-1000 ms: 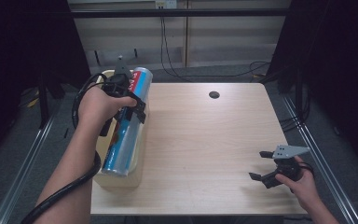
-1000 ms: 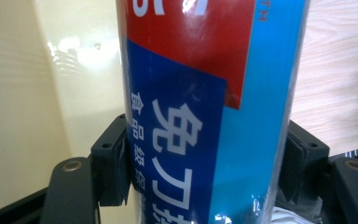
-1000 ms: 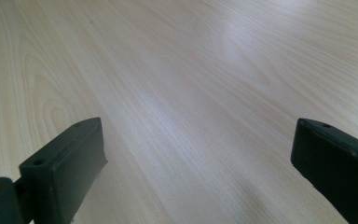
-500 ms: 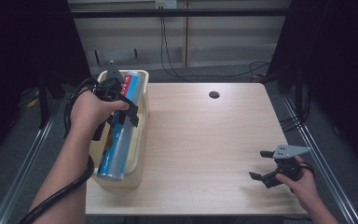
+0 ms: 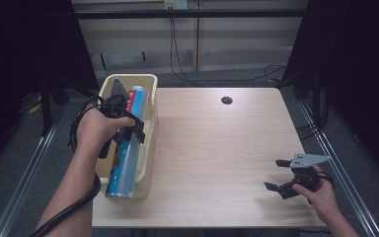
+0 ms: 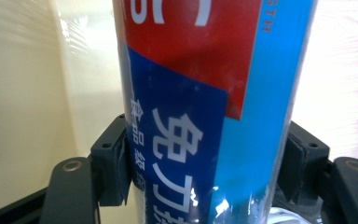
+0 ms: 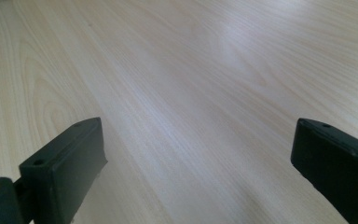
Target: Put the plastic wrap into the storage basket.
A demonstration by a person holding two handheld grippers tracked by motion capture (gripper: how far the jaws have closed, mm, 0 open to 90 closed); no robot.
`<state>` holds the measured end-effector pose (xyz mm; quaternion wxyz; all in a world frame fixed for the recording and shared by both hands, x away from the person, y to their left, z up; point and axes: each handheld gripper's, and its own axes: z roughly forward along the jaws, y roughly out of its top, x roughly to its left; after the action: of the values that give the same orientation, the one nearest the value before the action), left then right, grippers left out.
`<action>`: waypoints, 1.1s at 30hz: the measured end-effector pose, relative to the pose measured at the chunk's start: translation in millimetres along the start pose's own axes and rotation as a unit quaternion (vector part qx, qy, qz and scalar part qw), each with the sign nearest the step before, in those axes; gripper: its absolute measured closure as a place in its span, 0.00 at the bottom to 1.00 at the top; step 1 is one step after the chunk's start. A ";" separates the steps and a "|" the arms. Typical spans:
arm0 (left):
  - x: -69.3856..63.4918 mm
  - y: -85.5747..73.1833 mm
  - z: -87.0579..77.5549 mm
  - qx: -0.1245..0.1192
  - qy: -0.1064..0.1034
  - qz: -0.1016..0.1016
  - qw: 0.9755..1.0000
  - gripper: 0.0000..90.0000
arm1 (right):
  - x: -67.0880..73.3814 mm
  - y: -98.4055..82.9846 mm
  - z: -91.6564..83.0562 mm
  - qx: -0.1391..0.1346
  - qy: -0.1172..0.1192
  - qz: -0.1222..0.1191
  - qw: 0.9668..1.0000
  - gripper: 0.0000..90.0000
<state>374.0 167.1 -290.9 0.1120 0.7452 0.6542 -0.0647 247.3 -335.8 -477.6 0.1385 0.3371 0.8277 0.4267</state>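
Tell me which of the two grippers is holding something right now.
The left gripper: it is shut on the blue and red tube that lies in the cream bin. The right gripper is open above the bare wooden table.

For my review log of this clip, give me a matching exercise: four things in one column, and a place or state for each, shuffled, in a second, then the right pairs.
Things:
1. left gripper
2. right gripper
3. long tube
4. dark round hole

Places or states:
A. open over bare wood at the table's near right
B. in the tabletop near its far edge
C. lying lengthwise in the cream bin
D. jaws on either side of the tube

Pairs: 1-D, 2-A, 3-C, 4-B
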 end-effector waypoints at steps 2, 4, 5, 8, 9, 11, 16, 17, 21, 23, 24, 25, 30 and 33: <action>2.1 0.0 3.0 0.003 0.004 0.000 1.000 0.35 | -0.2 -0.1 -0.2 0.000 -0.001 0.001 1.000 0.03; 2.1 -0.5 5.3 0.002 0.004 -0.008 1.000 0.35 | -0.4 -0.3 0.0 0.000 -0.001 0.000 1.000 0.03; 3.1 -0.5 6.1 0.003 0.003 -0.006 1.000 0.35 | -0.5 -0.4 0.1 0.001 0.000 0.000 1.000 0.03; 4.6 -0.9 8.5 0.004 0.002 -0.009 1.000 0.35 | -0.3 -0.3 0.3 0.001 0.000 0.001 1.000 0.03; 4.9 -0.7 9.3 0.005 0.002 -0.010 1.000 0.35 | -0.1 -0.3 0.4 0.001 0.000 0.002 1.000 0.03; 6.1 -0.7 10.4 0.008 0.005 -0.009 1.000 0.35 | -0.1 -0.3 0.8 0.001 0.002 0.000 1.000 0.03; 8.5 -0.1 15.6 0.011 0.004 -0.012 1.000 0.35 | -0.3 -0.5 0.4 0.001 0.000 0.001 1.000 0.03; 8.9 0.2 16.6 0.015 0.005 -0.011 1.000 0.35 | -0.5 -0.7 0.6 0.000 0.003 0.002 1.000 0.03; 10.2 1.8 21.9 0.018 0.004 -0.025 1.000 0.35 | -0.3 -0.8 0.4 0.000 -0.001 0.002 1.000 0.03; 10.2 2.2 24.3 0.020 0.004 -0.029 0.999 0.35 | -0.5 -1.0 0.6 0.000 0.001 0.002 1.000 0.03; 11.0 2.6 25.5 0.024 0.004 -0.026 0.999 0.35 | -0.4 -1.2 0.8 0.001 0.001 0.002 1.000 0.03; 10.6 2.8 26.6 0.022 0.006 -0.030 0.999 0.35 | -0.3 -1.3 1.1 0.002 0.002 0.002 1.000 0.03; 11.5 3.1 31.6 0.022 0.003 -0.033 0.999 0.35 | -0.2 -1.4 1.5 0.003 0.001 0.001 1.000 0.03; 12.0 3.5 34.6 0.024 0.003 -0.037 0.999 0.35 | 0.0 -1.5 2.0 0.004 0.005 0.000 1.000 0.03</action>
<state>380.8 169.6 -327.0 0.0897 0.7231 0.6800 -0.0825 247.7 -335.2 -480.0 0.1326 0.3355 0.8302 0.4250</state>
